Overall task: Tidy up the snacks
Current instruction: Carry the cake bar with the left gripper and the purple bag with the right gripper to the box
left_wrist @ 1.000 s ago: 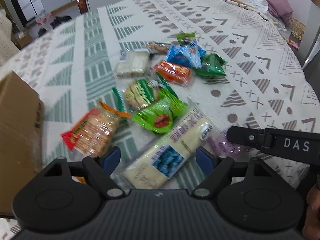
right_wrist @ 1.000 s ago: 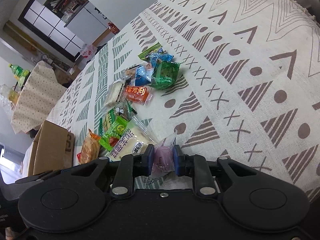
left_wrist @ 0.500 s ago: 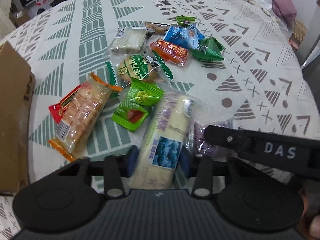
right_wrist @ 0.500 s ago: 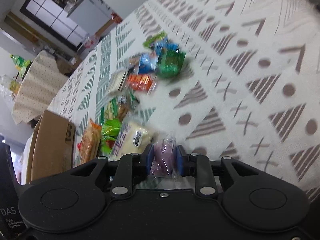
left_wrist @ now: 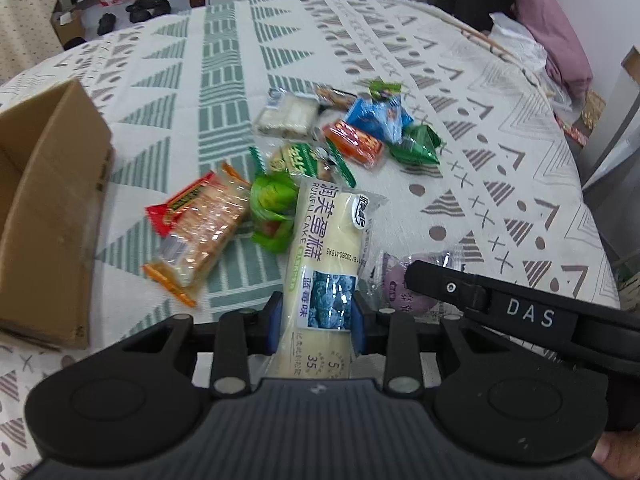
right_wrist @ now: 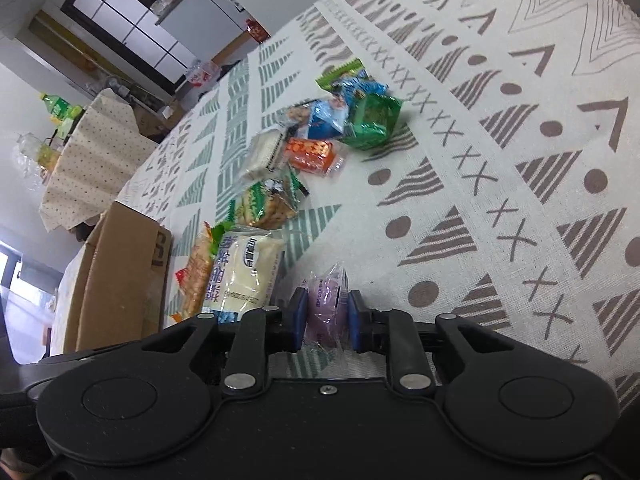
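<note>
Presently left gripper (left_wrist: 316,320) jaws closing, pinching the cake packet (left_wrist: 326,256); right gripper (right_wrist: 323,320) jaws clamping a purple snack (right_wrist: 326,304) over the bench (right_wrist: 500,152)

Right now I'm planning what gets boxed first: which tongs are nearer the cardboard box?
Left. The left tongs, closing on the blueberry cake, sit beside the cardboard box; the right tongs, pinching the purple snack, are farther off.

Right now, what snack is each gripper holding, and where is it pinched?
The left gripper, jaws closing, pinches the blueberry cake packet near its lower end. The right gripper clamps the purple snack packet across its middle.
</note>
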`<state>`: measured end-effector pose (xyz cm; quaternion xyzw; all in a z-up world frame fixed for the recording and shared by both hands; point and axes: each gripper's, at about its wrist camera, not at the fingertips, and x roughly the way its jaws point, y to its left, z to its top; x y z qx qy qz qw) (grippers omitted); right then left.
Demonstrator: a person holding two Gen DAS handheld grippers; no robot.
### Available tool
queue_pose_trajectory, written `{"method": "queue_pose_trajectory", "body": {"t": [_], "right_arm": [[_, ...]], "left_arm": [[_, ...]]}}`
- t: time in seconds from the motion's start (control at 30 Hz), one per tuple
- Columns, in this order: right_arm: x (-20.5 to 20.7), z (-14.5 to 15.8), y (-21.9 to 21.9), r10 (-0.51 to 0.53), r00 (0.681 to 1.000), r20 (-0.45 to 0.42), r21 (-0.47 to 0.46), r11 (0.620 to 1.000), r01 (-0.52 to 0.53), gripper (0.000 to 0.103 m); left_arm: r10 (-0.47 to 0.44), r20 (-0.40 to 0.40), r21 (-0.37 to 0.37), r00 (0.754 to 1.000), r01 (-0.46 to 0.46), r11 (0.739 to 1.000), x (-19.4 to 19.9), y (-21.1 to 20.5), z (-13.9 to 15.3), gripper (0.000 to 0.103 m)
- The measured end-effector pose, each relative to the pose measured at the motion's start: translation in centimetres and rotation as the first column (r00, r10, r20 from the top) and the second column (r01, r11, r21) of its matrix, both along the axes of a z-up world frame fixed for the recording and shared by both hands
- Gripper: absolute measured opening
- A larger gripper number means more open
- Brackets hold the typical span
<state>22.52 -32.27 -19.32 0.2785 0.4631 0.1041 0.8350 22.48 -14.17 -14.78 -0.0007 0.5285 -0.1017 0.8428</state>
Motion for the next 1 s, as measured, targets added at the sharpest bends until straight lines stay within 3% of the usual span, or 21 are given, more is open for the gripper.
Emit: {"method": "queue_pose_trajectory", "body": {"t": [0.5, 1.0], "right_arm": [[-1.4, 5.5, 2.3, -0.007, 0.991, 0.133, -0.006, 1.0, 0.008, 0.02], [-1.9, 9.5, 7.3, 0.04, 0.975, 0.218, -0.017, 0.999, -0.037, 0.019]], "left_arm": [[0.087, 0.099, -0.027, 0.991, -0.085, 0.996, -1.9, 4.8, 5.9, 0.033], [0.196, 0.152, -0.074, 0.969, -0.187, 0.98, -3.0, 10.7, 8.8, 0.033]]}}
